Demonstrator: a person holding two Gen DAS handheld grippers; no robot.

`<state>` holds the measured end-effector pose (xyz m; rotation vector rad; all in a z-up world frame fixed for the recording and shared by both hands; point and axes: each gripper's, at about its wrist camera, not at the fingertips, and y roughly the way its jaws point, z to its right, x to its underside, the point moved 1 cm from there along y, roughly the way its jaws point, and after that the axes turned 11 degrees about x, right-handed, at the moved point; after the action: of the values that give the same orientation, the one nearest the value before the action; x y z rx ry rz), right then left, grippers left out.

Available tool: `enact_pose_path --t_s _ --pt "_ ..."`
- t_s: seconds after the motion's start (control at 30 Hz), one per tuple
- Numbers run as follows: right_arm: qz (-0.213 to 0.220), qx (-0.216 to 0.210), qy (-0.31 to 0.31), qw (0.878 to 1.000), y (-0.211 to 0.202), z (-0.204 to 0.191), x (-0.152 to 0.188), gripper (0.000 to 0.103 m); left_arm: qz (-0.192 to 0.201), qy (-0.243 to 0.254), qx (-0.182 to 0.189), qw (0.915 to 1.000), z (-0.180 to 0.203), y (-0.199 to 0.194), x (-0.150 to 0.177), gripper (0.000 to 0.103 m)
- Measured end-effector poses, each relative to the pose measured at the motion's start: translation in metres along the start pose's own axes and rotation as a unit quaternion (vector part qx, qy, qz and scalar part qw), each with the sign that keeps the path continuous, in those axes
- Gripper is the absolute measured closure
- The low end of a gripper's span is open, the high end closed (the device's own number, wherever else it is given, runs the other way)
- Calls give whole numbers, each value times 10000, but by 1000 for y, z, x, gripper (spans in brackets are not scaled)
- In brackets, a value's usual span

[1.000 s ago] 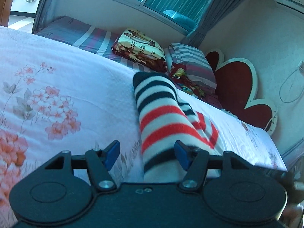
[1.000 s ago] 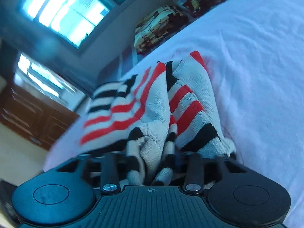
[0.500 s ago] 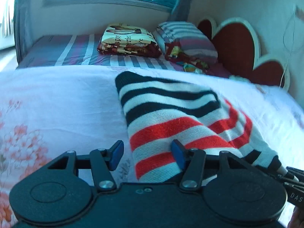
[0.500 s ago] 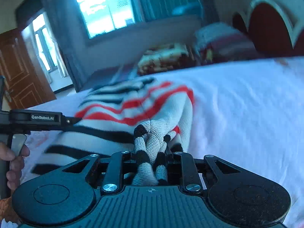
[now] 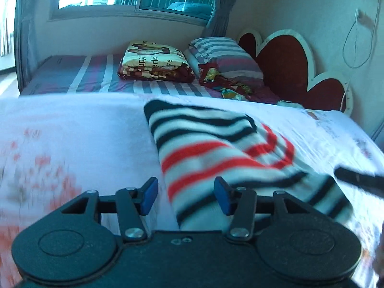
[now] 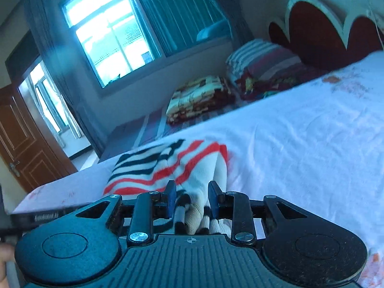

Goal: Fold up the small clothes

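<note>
A small knit sweater [image 5: 216, 153] with black, red and white stripes lies folded on the white floral bedspread [image 5: 72, 139]. My left gripper [image 5: 186, 196] is open, its blue pads either side of the sweater's near left edge. In the right wrist view the sweater [image 6: 168, 165] lies just ahead. My right gripper [image 6: 192, 199] has opened, with the bunched striped edge lying loose between its jaws. The right gripper's tip [image 5: 360, 180] shows at the right of the left wrist view.
A folded patterned blanket [image 5: 153, 62] and a striped pillow [image 5: 223, 55] lie on a striped bed by the window. A red flower-shaped headboard [image 5: 288, 64] stands at the right. A wooden door [image 6: 21, 139] is at the left.
My right gripper has opened and let go of the sweater's bunched edge, which now rests on the bed. Both views have shifted slightly; the left gripper stays open.
</note>
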<state>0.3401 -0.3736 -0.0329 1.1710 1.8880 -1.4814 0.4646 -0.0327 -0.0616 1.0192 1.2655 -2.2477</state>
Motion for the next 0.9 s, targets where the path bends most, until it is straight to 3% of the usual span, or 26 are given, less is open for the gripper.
enact_pose_path --t_s 0.07,0.1,0.2,0.3,0.4,0.5,0.57,0.6,0.67,0.73,0.8,0.9 --pt "114 -29 -374 9992 -5 -14 0 78 -62 -48 -17 10000 1 -3 13 52" --pt "34 -40 -645 9979 -4 -21 4 88 -83 -88 -67 9999 0 -3 18 52" --pt "-777 669 -1454 9840 34 -35 34 94 -163 -149 -82 9997 -3 1 23 48" --pt "-706 728 -1422 9846 34 -36 37 94 -238 183 -246 9992 5 2 22 48" --pt "-738 780 -1226 9866 25 -37 29 93 -260 187 -259 9992 8 -10 19 57" --pt "-142 657 -1237 9900 2 -41 15 93 -138 156 -85 9997 12 -25 25 57" --pt "-13 492 -1292 9904 1 -45 10 93 -287 221 -96 9993 15 -18 33 56" --pt "-155 467 -1334 9898 8 -47 9 93 -397 232 -145 9988 16 -11 39 56" --pt "-912 739 -1581 9804 43 -47 19 94 -443 196 -181 9987 15 -5 39 52" --pt "-812 660 -1687 9801 45 -48 16 93 -300 144 -136 9994 13 -9 27 54" --pt "-491 475 -1409 9877 39 -46 -1 93 -11 226 -128 9997 12 -12 10 50" --pt "-245 484 -1106 9924 55 -42 -28 93 123 240 -10 9996 11 2 -23 47"
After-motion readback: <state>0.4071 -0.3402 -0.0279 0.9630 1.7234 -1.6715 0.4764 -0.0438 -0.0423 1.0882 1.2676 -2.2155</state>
